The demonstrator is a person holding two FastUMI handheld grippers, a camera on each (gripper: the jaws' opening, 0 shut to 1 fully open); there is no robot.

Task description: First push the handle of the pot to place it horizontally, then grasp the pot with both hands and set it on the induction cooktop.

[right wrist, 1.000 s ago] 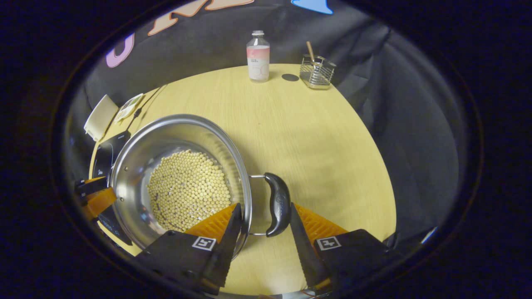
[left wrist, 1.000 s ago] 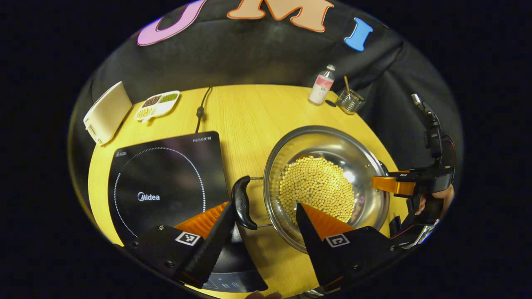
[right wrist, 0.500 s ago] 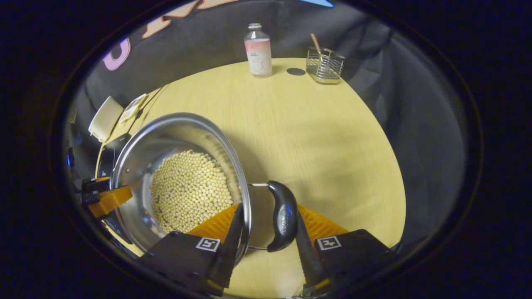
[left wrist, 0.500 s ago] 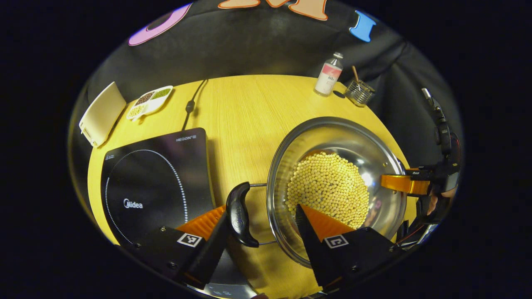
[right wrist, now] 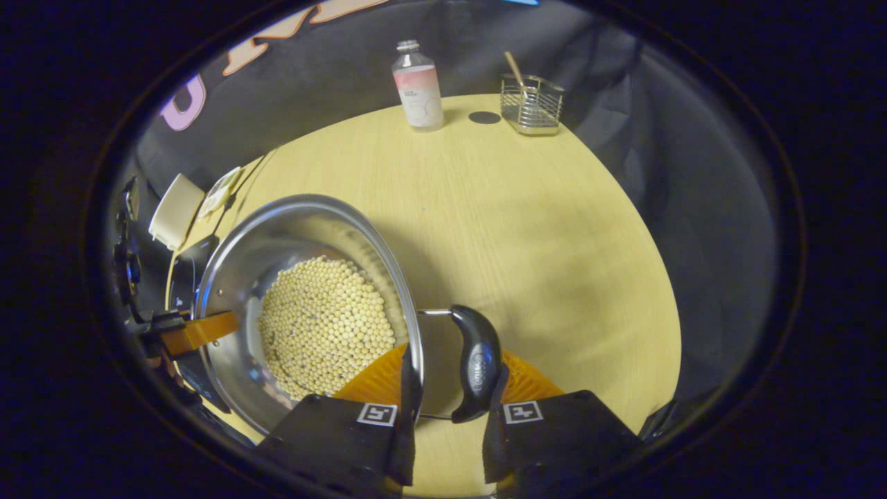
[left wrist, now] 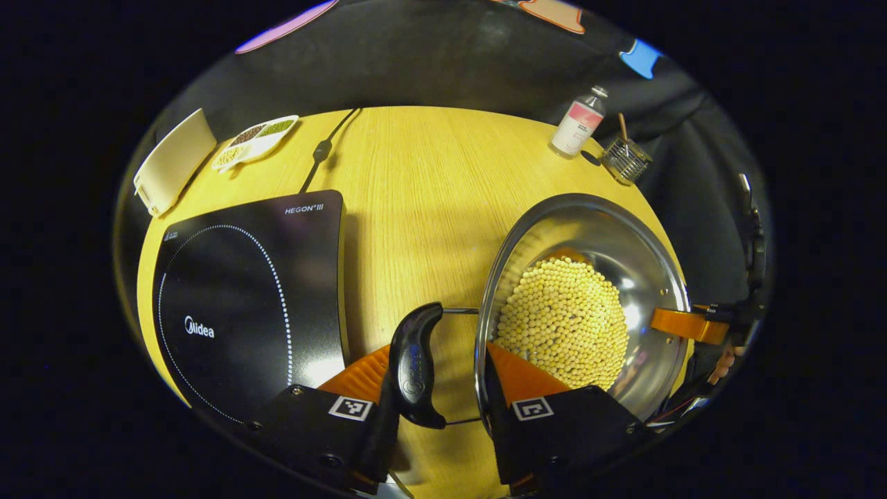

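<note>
A steel pot (left wrist: 644, 256) holding pale beans (left wrist: 565, 319) stands to the right of the black induction cooktop (left wrist: 242, 298) on the wooden table. My left gripper (left wrist: 438, 360) is shut on the pot: one finger lies against the outside of the black left handle (left wrist: 414, 364), the other inside the pot wall. In the right gripper view, my right gripper (right wrist: 456, 357) clamps the opposite black handle (right wrist: 478, 360) and the wall of the pot (right wrist: 277, 235) the same way. Each view shows the other gripper's orange finger at the far rim. I cannot tell whether the pot touches the table.
At the table's far side stand a bottle (left wrist: 577, 128) and a wire basket (left wrist: 626, 159). A white box (left wrist: 173, 159) and a divided dish (left wrist: 256, 135) lie beyond the cooktop, with its cable (left wrist: 326, 149) running to the back edge.
Both grippers have narrowed from open onto the pot's handles and walls. The table and cooktop have shifted in both views while the pot stays fixed between the fingers.
</note>
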